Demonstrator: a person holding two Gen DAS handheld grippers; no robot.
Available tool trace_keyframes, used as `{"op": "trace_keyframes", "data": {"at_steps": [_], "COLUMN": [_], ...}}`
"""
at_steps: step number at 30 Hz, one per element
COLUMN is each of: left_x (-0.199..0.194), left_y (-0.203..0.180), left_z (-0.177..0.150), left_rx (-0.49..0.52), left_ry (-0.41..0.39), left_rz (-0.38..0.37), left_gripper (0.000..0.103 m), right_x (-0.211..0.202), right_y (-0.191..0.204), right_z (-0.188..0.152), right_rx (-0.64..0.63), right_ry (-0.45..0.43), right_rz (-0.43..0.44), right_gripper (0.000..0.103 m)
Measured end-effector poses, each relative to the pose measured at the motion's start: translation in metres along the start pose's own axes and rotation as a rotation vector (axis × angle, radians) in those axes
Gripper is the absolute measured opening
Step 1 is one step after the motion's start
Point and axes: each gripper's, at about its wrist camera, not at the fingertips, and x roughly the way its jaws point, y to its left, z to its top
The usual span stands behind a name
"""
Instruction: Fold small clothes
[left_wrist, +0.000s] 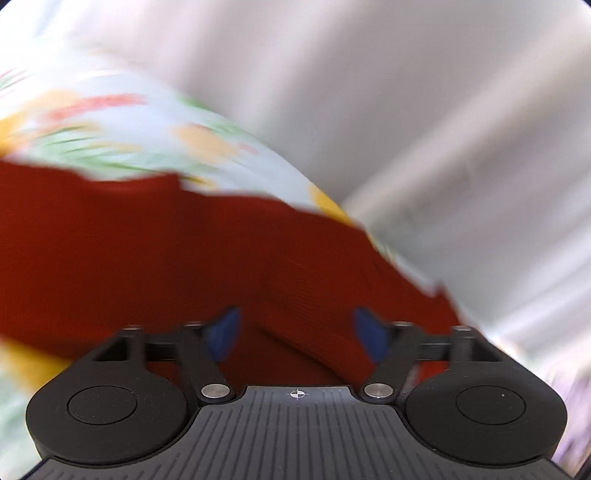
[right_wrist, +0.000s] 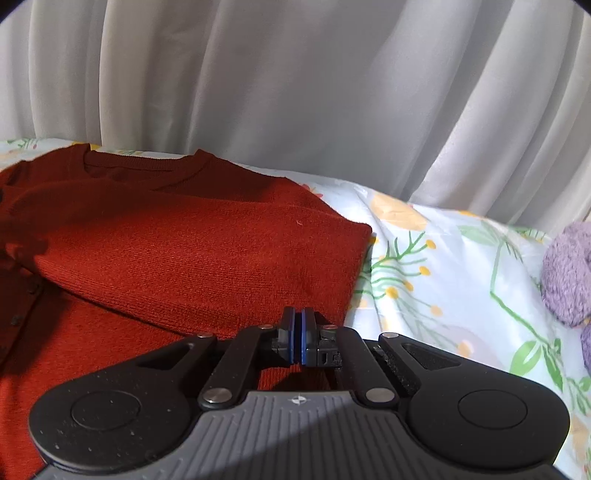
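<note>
A rust-red knitted cardigan (right_wrist: 177, 251) lies on a floral bedsheet (right_wrist: 443, 266), its round neckline towards the curtain; one side has been folded across the body, making a thick straight fold edge on the side nearer the bare sheet, and a row of small dark buttons (right_wrist: 16, 319) shows along the far left border; a loose band of the same knit runs slantwise across the lower part in the left wrist view, which is smeared with motion blur.

The right gripper (right_wrist: 298, 338) sits low over the cardigan's near edge, its blue-padded fingers pressed flat together with no cloth visible between them. The left gripper (left_wrist: 297, 334) hovers close above the red knit with its blue pads (left_wrist: 223, 338) spread wide apart; the fabric fills the gap, but neither pad can be seen to pinch it.

The sheet is pale with yellow flowers and green stems; a fuzzy purple soft toy (right_wrist: 570, 273) rests on it at the right edge; pale pleated curtains (right_wrist: 295, 92) hang behind the bed.
</note>
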Motion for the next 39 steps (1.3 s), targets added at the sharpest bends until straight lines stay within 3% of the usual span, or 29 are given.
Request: {"op": "trace_keyframes", "data": {"at_steps": [2, 4, 9, 13, 15, 16, 18, 20, 22, 24, 26, 31, 34, 39], "left_x": [-0.038, -0.074, -0.139, -0.173, -0.176, -0.173, -0.168, -0.161, -0.158, -0.156, -0.156, -0.153, -0.156, -0.166], "left_y": [0.041, 0.088, 0.188, 0.234, 0.245, 0.249, 0.263, 0.274, 0.283, 0.29, 0.293, 0.302, 0.289, 0.252], "left_z": [0.009, 0.015, 0.017, 0.004, 0.005, 0.007, 0.01, 0.01, 0.015, 0.018, 0.018, 0.016, 0.021, 0.034], "left_rx": [-0.163, -0.331, -0.651, -0.842, -0.861, -0.866, -0.902, -0.938, -0.941, -0.936, -0.915, -0.939, -0.86, -0.689], "left_ry": [-0.083, -0.174, -0.383, -0.516, -0.534, -0.532, -0.512, -0.499, -0.488, -0.47, -0.445, -0.435, -0.427, -0.459], "left_rz": [-0.012, 0.006, 0.177, 0.192, 0.203, 0.198, 0.159, 0.125, 0.105, 0.124, 0.157, 0.136, 0.184, 0.13], "left_gripper": [0.095, 0.098, 0.099, 0.092, 0.088, 0.079, 0.074, 0.057, 0.051, 0.036, 0.009, 0.008, 0.008, 0.008], "right_x": [-0.022, -0.04, -0.065, -0.069, -0.07, -0.07, -0.068, -0.071, -0.07, -0.072, -0.073, -0.073, -0.074, -0.085], "right_y": [-0.007, -0.012, -0.004, 0.005, 0.009, 0.01, 0.011, 0.011, 0.012, 0.012, 0.014, 0.015, 0.015, 0.011], "right_z": [0.0, -0.006, -0.028, -0.041, -0.042, -0.042, -0.044, -0.046, -0.045, -0.044, -0.043, -0.039, -0.038, -0.034], "right_rx": [0.097, 0.194, 0.329, 0.373, 0.354, 0.353, 0.361, 0.366, 0.357, 0.35, 0.347, 0.346, 0.354, 0.346], "right_ry": [0.01, 0.024, 0.06, 0.095, 0.107, 0.109, 0.114, 0.12, 0.129, 0.132, 0.127, 0.124, 0.118, 0.04], "right_rz": [0.073, 0.185, 0.411, 0.52, 0.515, 0.512, 0.521, 0.521, 0.519, 0.517, 0.517, 0.504, 0.507, 0.522], "right_gripper": [0.012, 0.022, 0.024, 0.025, 0.026, 0.026, 0.026, 0.026, 0.026, 0.026, 0.026, 0.026, 0.026, 0.026]}}
